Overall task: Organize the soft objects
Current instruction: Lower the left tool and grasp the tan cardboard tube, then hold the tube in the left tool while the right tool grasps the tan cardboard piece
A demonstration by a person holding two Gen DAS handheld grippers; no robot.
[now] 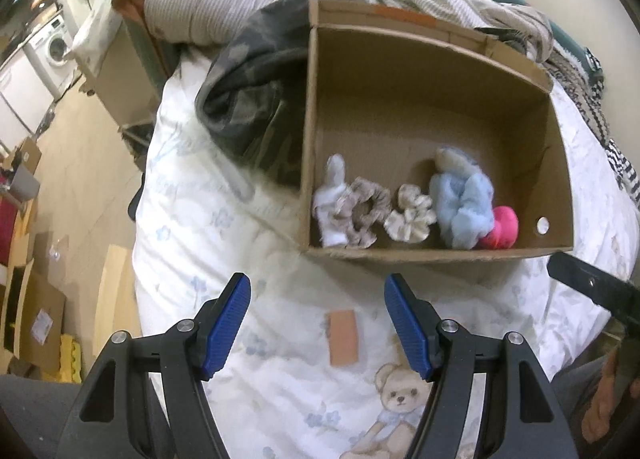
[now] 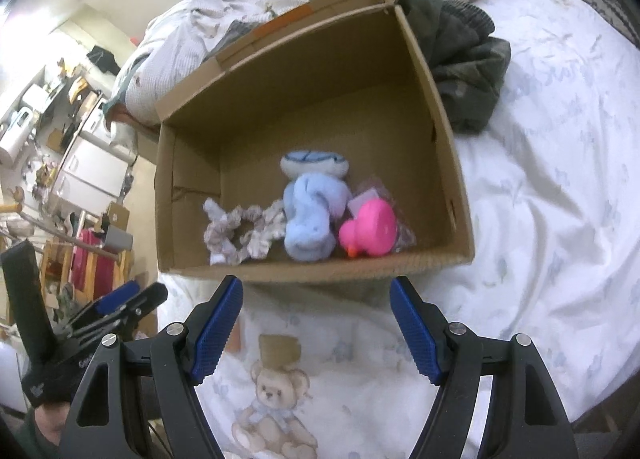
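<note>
Open brown cardboard box (image 1: 400, 255) on bed; along its near wall lie white plush bunny (image 1: 330, 203), two floral fabric scrunchies (image 1: 366, 211), blue fluffy plush (image 2: 310, 215), pink rubber duck (image 2: 370, 233)

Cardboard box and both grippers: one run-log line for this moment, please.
left gripper: open, empty | right gripper: open, empty | cardboard box: on bed, holds scrunchies, blue plush, pink duck

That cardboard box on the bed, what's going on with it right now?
A person holds a claw in each hand over the bed, sorting soft things into the cardboard box. Both the left claw and right claw are open and empty. Along the box's near wall lie scrunchies, a blue plush and a pink duck.
</note>
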